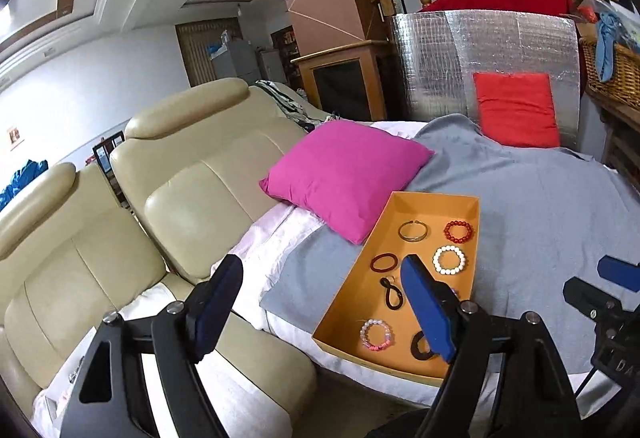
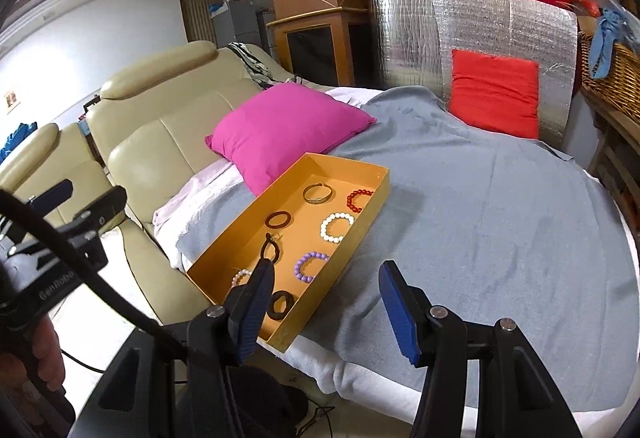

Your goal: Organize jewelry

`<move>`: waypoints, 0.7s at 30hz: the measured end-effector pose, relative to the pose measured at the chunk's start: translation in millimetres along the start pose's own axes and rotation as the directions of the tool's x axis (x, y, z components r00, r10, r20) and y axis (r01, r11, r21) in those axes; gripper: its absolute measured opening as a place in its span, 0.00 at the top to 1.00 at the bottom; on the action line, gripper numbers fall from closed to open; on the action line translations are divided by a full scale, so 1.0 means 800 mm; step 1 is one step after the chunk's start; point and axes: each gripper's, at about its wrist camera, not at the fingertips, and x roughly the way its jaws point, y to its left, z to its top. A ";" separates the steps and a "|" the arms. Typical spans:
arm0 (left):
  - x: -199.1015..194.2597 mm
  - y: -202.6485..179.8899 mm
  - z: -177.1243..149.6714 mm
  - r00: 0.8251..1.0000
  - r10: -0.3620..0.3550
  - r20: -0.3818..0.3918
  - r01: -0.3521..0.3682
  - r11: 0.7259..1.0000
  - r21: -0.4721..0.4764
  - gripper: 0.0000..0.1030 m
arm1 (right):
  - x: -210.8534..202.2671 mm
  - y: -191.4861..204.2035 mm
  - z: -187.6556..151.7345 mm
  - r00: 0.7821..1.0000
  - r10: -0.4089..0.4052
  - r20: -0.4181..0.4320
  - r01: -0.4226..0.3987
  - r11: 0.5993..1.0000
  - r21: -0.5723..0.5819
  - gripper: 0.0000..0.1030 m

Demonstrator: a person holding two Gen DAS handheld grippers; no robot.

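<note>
A shallow orange tray lies on a grey blanket. It holds several pieces: a metal bangle, a red bead bracelet, a white bead bracelet, a purple bead bracelet, a pink bead bracelet, a dark ring and a black cord. My left gripper hovers open over the tray's near left side, nothing between its fingers. My right gripper is open above the tray's near right wall, empty too.
A magenta pillow touches the tray's far left corner. A red pillow leans on a silver foil panel at the back. Beige leather seats run along the left. A wicker basket stands at the right. A hand holds the left gripper.
</note>
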 end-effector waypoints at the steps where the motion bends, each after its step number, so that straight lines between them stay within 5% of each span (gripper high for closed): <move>1: 0.000 0.000 0.000 1.000 0.000 -0.001 0.000 1.000 -0.003 0.21 | -0.001 0.001 -0.001 1.000 -0.002 0.000 0.002 1.000 -0.003 0.43; 21: 0.004 0.016 -0.004 0.999 0.032 -0.014 -0.032 0.999 -0.029 0.21 | -0.010 0.018 -0.001 0.999 -0.031 0.032 0.032 0.999 -0.023 0.43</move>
